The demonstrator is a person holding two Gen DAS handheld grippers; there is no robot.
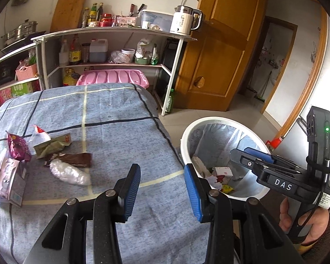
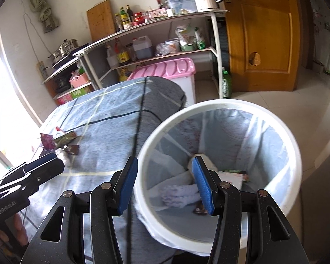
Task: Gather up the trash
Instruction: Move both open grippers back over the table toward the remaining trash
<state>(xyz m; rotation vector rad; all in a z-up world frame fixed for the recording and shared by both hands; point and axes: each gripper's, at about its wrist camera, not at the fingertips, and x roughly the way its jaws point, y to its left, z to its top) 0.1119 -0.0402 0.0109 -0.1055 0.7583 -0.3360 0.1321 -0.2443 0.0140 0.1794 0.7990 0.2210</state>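
A pile of trash lies on the blue checked cloth of the table (image 1: pixel 112 114): a clear plastic bag (image 1: pixel 68 172), a brown wrapper (image 1: pixel 76 159), a green wrapper (image 1: pixel 52 145), a purple packet (image 1: pixel 17 146) and a pink pack (image 1: pixel 7 179). My left gripper (image 1: pixel 162 189) is open and empty over the cloth, right of the pile. A white bin (image 2: pixel 220 154) with a liner holds several bits of trash. My right gripper (image 2: pixel 165 184) is open and empty over the bin's near rim; it also shows in the left wrist view (image 1: pixel 250 154). The bin also shows there (image 1: pixel 222 156).
A shelf rack (image 1: pixel 112 44) with bottles, a kettle (image 1: pixel 184 19) and a pink-lidded box (image 1: pixel 113 78) stands behind the table. A wooden door (image 1: pixel 222 44) is at the right. A green bottle (image 2: pixel 226 85) stands on the tiled floor.
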